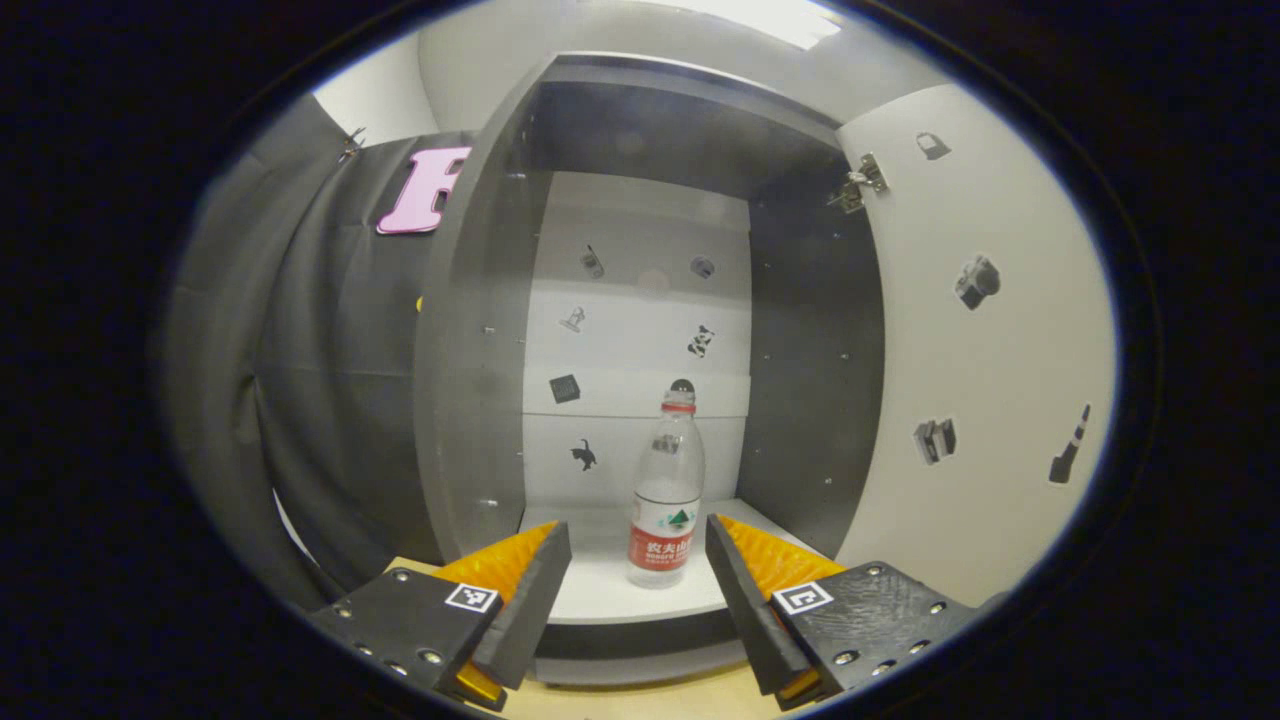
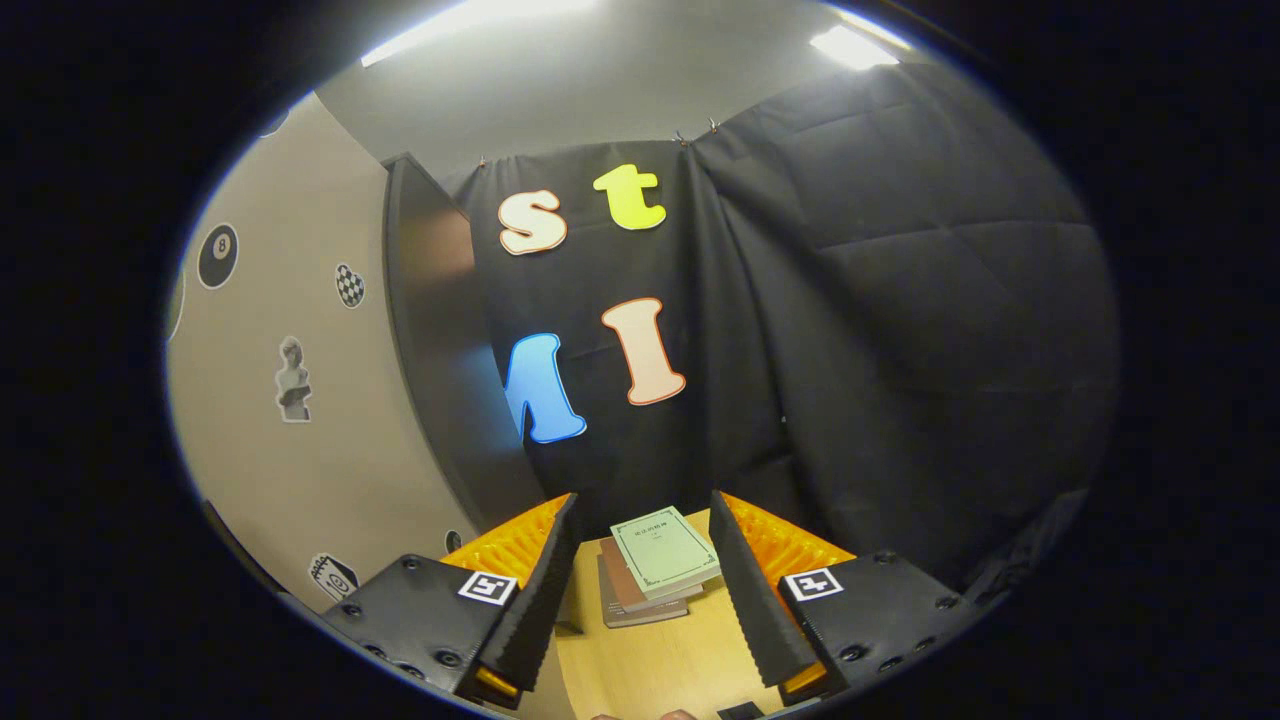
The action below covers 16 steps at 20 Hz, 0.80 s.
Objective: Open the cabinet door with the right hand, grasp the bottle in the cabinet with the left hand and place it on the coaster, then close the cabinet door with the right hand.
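The cabinet (image 1: 470, 330) stands with its door (image 1: 980, 370) swung wide to the right in the left gripper view. Inside, a clear plastic bottle (image 1: 667, 495) with a red cap and a red and white label stands upright on the white bottom shelf (image 1: 600, 590). My left gripper (image 1: 638, 540) is open just in front of the shelf, with the bottle seen between its fingers but a little farther in, untouched. My right gripper (image 2: 640, 520) is open and holds nothing; the outer face of the door (image 2: 300, 400) rises at its left.
A small stack of books (image 2: 655, 565) lies on the wooden table (image 2: 670, 660) ahead of the right gripper. Black cloth hangs behind the table and beside the cabinet. Small stickers dot the cabinet's back panel and both faces of the door.
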{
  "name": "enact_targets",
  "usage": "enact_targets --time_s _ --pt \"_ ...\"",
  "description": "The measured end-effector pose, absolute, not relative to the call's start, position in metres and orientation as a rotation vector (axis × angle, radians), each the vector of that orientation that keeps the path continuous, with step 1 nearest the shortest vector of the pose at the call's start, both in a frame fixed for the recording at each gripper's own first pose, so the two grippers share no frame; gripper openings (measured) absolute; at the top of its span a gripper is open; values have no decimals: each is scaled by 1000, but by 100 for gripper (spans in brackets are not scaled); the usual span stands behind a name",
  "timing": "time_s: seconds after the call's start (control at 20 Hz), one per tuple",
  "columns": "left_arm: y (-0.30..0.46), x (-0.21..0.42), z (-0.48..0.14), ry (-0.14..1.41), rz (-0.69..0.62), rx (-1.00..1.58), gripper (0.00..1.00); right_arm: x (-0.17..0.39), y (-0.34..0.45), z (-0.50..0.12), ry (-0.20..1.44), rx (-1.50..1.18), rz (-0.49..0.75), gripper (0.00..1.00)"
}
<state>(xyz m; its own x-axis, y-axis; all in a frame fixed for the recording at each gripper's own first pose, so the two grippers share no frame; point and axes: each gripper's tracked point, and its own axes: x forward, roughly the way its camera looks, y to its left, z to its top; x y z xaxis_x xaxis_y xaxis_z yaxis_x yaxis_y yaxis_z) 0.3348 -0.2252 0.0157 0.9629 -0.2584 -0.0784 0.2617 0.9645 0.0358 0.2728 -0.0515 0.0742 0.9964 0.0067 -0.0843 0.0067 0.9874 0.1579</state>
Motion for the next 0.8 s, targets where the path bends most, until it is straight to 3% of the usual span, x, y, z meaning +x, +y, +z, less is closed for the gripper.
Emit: enact_targets --time_s 0.15,0.55,0.6,0.65,0.7,0.75,0.8 --pt "-244 359 17 45 -293 51 82 282 -58 64 98 166 -2 91" --pt "-269 407 3 54 -319 64 84 290 -95 41 126 170 -100 93" --pt "-270 411 0 63 -316 67 84 293 -99 39 134 157 -112 85" --pt "-274 416 -3 70 -321 67 84 293 -101 38 136 151 -116 93" --pt "-276 421 -7 74 -324 69 84 294 -100 38 135 153 -116 93" --pt "-276 425 -10 81 -319 76 82 294 -100 37 134 159 -118 85" --pt "-275 428 -14 88 -312 83 87 297 -101 34 139 168 -120 85"
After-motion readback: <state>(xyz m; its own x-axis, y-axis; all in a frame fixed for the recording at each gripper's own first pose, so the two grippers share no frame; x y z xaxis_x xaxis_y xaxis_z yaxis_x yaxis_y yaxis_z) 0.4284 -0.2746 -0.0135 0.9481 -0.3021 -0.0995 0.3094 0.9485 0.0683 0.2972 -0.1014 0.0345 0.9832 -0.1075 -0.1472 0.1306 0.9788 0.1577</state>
